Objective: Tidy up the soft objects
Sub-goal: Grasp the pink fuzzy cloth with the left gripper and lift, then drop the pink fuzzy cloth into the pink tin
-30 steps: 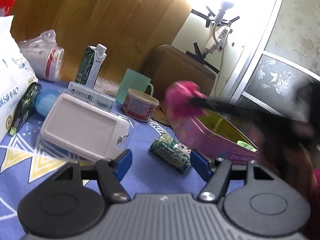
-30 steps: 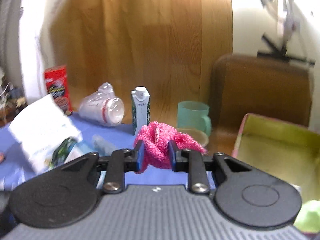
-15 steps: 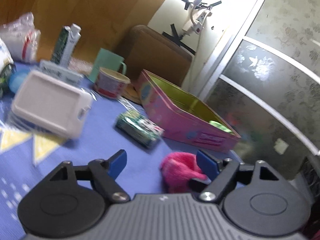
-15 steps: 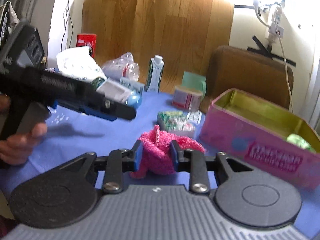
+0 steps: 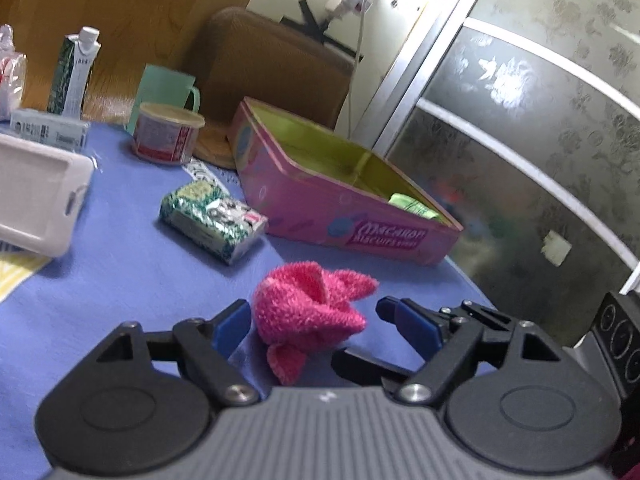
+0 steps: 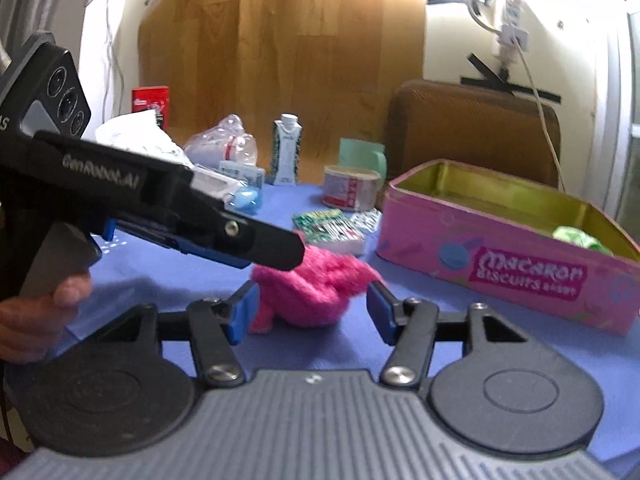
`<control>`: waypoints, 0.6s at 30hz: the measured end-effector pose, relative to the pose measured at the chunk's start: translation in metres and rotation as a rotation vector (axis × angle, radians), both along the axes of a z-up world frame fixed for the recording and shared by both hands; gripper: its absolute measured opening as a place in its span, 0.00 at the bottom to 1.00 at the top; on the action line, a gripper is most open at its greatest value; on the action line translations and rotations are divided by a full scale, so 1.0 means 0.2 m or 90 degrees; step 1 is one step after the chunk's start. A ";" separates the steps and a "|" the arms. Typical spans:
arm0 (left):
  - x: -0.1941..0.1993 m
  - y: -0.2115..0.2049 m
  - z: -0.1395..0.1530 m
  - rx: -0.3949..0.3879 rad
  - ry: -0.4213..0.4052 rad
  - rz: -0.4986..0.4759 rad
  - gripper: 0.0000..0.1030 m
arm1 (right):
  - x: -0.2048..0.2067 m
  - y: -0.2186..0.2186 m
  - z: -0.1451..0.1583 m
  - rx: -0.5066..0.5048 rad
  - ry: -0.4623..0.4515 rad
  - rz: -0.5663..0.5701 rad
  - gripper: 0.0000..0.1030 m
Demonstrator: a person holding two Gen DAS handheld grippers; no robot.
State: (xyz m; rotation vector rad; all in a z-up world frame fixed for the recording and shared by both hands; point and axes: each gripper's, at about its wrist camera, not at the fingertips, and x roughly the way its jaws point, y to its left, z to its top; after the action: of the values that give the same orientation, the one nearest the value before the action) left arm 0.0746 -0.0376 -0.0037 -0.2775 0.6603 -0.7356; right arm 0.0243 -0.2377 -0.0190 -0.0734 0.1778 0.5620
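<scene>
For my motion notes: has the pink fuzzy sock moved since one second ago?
Yes. The pink fuzzy sock came down from in front of the milk carton and now lies on the blue tablecloth before the pink tin.

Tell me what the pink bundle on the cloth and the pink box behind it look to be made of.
Pink bundle: soft knit or fleece, matte; fuzzy looped surface and floppy folds, probably a sock or small cloth.
Pink box: looks like printed metal, a biscuit tin; thin rigid walls and a glossy yellow-green inside, though coated card can't be ruled out.
</scene>
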 end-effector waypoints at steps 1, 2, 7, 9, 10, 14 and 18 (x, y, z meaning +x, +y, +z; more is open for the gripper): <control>0.01 -0.01 -0.01 0.004 0.005 0.002 0.80 | 0.01 -0.01 -0.01 0.006 0.011 -0.001 0.60; 0.01 -0.02 -0.01 0.007 0.010 0.006 0.80 | 0.03 -0.02 -0.01 0.012 0.024 0.002 0.60; 0.03 -0.05 -0.01 0.018 0.018 0.012 0.70 | 0.10 0.00 -0.02 0.017 0.060 0.019 0.61; 0.03 -0.07 0.00 0.031 0.012 0.015 0.61 | 0.12 0.02 -0.03 0.020 0.073 0.028 0.58; 0.02 -0.08 0.01 0.043 0.002 0.021 0.57 | 0.13 0.03 -0.03 0.023 0.080 0.038 0.57; 0.04 -0.14 0.07 0.042 -0.024 -0.006 0.54 | 0.12 -0.02 -0.03 0.049 0.058 0.007 0.46; 0.09 -0.32 0.18 0.053 -0.066 -0.064 0.54 | 0.09 -0.14 0.00 0.102 0.011 -0.046 0.45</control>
State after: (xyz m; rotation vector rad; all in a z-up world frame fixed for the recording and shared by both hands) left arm 0.0930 -0.1022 0.0322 -0.1297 0.6070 -0.8105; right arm 0.0416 -0.2658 -0.0181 0.0932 0.1516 0.5030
